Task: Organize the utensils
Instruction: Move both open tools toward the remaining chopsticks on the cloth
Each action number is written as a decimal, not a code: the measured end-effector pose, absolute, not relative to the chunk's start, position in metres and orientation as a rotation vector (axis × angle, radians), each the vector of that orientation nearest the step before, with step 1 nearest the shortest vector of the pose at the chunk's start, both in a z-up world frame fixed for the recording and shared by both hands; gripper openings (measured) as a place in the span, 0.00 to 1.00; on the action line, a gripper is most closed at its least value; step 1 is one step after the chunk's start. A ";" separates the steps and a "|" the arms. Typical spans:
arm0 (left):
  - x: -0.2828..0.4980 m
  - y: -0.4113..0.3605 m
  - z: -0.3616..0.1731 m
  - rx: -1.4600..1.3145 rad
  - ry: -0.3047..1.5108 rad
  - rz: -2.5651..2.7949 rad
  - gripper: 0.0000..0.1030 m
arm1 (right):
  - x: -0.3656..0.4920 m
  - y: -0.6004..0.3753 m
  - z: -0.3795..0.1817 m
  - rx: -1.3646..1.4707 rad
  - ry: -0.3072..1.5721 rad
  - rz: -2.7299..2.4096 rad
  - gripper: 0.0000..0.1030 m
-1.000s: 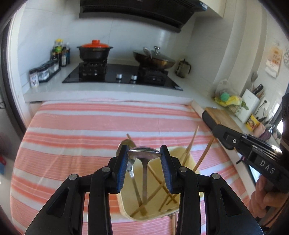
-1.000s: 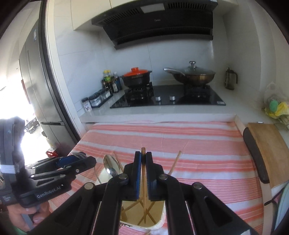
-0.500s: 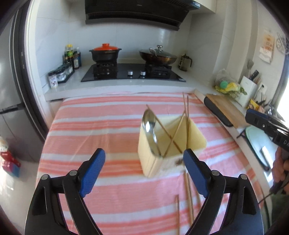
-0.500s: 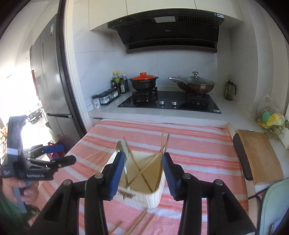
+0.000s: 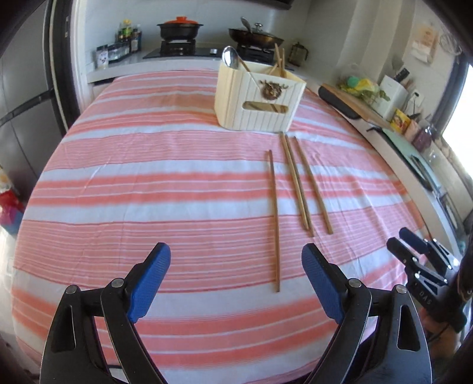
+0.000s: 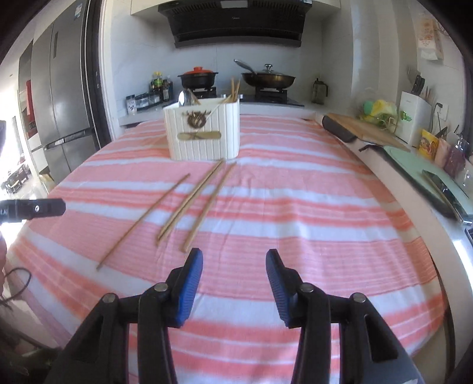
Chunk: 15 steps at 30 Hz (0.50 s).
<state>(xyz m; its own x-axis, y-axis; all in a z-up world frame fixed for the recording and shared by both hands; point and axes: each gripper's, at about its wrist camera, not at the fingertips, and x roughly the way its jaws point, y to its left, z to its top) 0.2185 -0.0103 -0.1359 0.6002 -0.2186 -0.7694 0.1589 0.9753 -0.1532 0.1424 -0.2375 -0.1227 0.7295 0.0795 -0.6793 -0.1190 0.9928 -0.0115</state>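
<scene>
Chopsticks (image 5: 298,183) | loose on cloth, long axes toward holder (image 5: 257,97) | ahead of left gripper (image 5: 236,283), nearer | right gripper (image 6: 234,274) likewise agape, empty

Utensil holder (image 5: 257,97) on the tablecloth (image 5: 147,177), spoon (image 5: 230,57) and chopsticks inside it, four loose chopsticks (image 5: 298,183) lying just before it, stove (image 6: 236,94) behind.

White tiled wall (image 6: 142,59) upper centre; black range hood (image 6: 236,22) top; steel refrigerator (image 6: 63,88) left; daylight far right.
</scene>
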 end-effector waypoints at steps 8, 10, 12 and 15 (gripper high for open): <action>0.196 -0.025 -0.123 -0.018 0.837 -0.222 0.89 | 0.126 -0.229 -0.114 -0.058 0.707 0.125 0.44; 0.192 -0.024 -0.119 -0.005 0.821 -0.199 0.90 | 0.123 -0.225 -0.113 -0.065 0.698 0.139 0.44; 0.191 -0.020 -0.117 -0.021 0.818 -0.195 0.91 | 0.123 -0.221 -0.114 -0.061 0.699 0.153 0.44; 0.192 -0.017 -0.118 -0.038 0.827 -0.191 0.91 | 0.123 -0.216 -0.118 -0.065 0.715 0.174 0.44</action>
